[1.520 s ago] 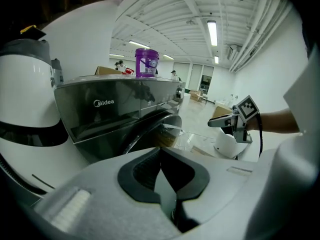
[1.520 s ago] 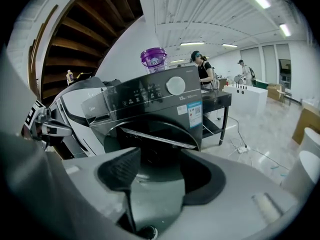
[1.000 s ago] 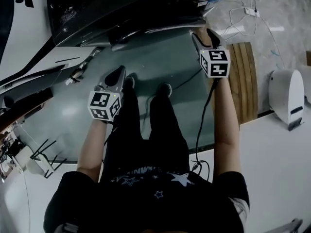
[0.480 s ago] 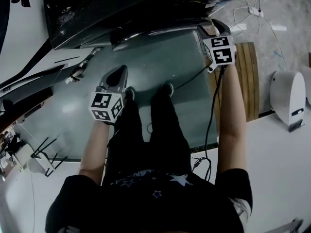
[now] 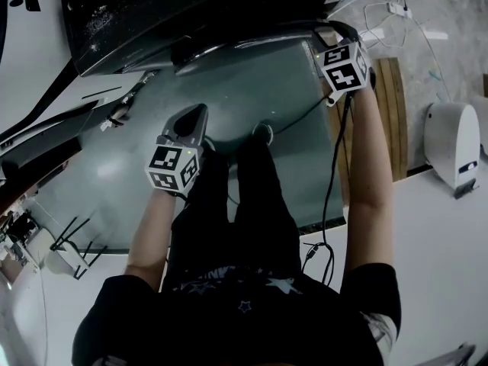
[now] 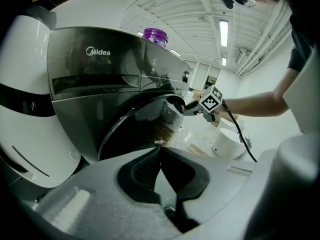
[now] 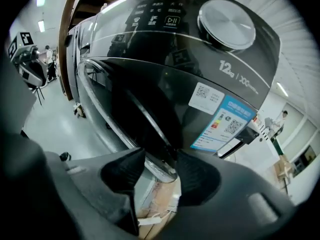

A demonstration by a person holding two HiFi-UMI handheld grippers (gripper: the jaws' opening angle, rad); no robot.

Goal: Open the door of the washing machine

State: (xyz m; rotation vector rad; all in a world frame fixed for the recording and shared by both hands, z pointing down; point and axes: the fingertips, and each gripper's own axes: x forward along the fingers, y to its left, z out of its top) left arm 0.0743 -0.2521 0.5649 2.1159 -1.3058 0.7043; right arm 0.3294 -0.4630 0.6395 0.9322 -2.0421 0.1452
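Note:
The dark grey washing machine (image 5: 191,14) fills the top of the head view, its round door (image 6: 135,129) slightly ajar. My right gripper (image 5: 320,40) is at the door's right edge. In the right gripper view the chrome door rim (image 7: 150,161) runs between the jaws of this gripper (image 7: 161,159). They have just been closing, and the pads now sit against the rim on both sides. My left gripper (image 5: 194,113) hangs lower, over the floor in front of the machine. Its pads meet at the tips (image 6: 160,151) with nothing between them.
My legs and shoes (image 5: 263,136) stand right in front of the machine. A wooden board (image 5: 385,120) and a white rounded appliance (image 5: 454,139) lie to the right, with cables (image 5: 389,14) on the floor behind. A purple bottle (image 6: 155,35) stands on the machine's top.
My right gripper has moved up and to the right onto the door's edge and has rolled, with its marker cube now tilted. The left gripper has hardly shifted.

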